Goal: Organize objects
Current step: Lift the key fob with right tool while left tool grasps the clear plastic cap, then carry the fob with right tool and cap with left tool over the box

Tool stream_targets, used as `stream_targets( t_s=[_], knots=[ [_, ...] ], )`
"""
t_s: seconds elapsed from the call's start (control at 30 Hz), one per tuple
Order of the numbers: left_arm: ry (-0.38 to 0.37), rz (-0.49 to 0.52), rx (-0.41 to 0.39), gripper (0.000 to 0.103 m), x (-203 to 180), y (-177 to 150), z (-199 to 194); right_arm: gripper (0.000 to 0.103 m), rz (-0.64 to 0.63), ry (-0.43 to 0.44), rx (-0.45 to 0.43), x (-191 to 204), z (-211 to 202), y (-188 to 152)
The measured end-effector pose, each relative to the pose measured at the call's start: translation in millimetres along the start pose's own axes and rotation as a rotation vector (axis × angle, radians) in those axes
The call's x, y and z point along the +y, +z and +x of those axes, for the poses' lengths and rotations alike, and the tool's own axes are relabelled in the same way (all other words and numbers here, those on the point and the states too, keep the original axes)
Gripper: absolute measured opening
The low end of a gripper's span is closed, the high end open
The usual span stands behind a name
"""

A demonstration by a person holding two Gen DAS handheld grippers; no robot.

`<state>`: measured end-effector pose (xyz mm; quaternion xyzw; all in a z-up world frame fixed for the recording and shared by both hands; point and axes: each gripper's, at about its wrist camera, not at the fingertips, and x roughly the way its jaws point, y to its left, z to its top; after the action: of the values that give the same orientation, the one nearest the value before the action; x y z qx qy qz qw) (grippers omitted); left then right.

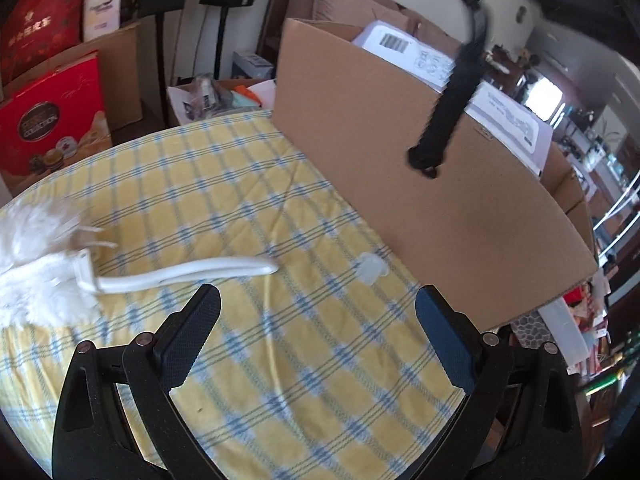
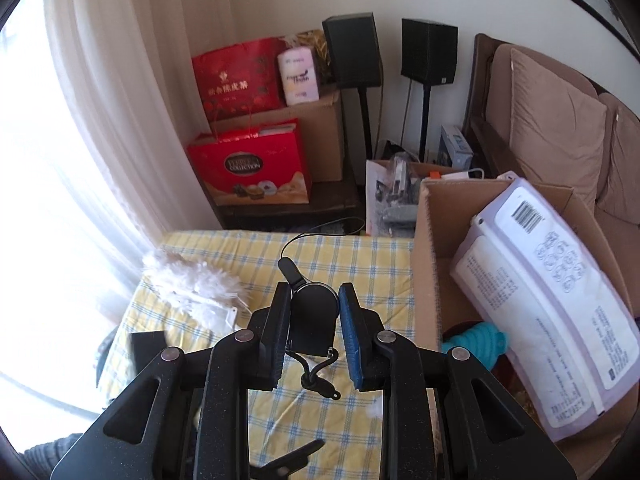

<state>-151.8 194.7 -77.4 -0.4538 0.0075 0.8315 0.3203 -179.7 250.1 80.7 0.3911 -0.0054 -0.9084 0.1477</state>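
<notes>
My right gripper (image 2: 313, 312) is shut on a black gadget with a cord (image 2: 313, 318), held above the yellow checked table (image 2: 352, 256). In the left wrist view that gadget's black strap (image 1: 444, 112) hangs in front of the cardboard box (image 1: 400, 168). My left gripper (image 1: 318, 320) is open and empty, low over the table (image 1: 240, 208). A white fluffy duster (image 1: 48, 264) with a white handle lies at the left; it also shows in the right wrist view (image 2: 192, 284). A small clear plastic piece (image 1: 372, 268) lies near the box.
The open cardboard box (image 2: 428, 264) at the table's right holds a large white package (image 2: 560, 300) and a teal item (image 2: 480, 340). Red gift bags (image 2: 252, 164), boxes and speakers stand behind the table. A brown sofa (image 2: 560, 128) is at the right.
</notes>
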Motion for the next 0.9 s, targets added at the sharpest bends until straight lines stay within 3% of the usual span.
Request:
stream_targets(
  t_s=[0.3, 0.5, 0.63, 0.73, 0.9],
  knots=[
    [-0.016, 0.132, 0.071, 0.084, -34.6, 8.0, 49.6, 0.024, 0.038, 0.016, -0.021, -26.7, -42.0, -0.5],
    [-0.01, 0.188, 0.087, 0.067, -47.2, 3.2, 67.5, 0.024, 0.056, 0.014, -0.011, -40.8, -48.7, -7.6],
    [0.005, 0.24, 0.109, 0.036, -55.0, -0.4, 76.0, 0.024, 0.062, 0.014, -0.01, -47.4, -50.9, -12.1],
    [0.021, 0.269, 0.11, 0.023, -59.8, -4.7, 76.2, 0.024, 0.063, 0.013, -0.007, -50.5, -51.0, -14.4],
    [0.005, 0.256, 0.09, 0.023, -58.6, -4.0, 65.6, 0.024, 0.067, 0.013, -0.012, -53.8, -52.7, -17.4]
  ],
)
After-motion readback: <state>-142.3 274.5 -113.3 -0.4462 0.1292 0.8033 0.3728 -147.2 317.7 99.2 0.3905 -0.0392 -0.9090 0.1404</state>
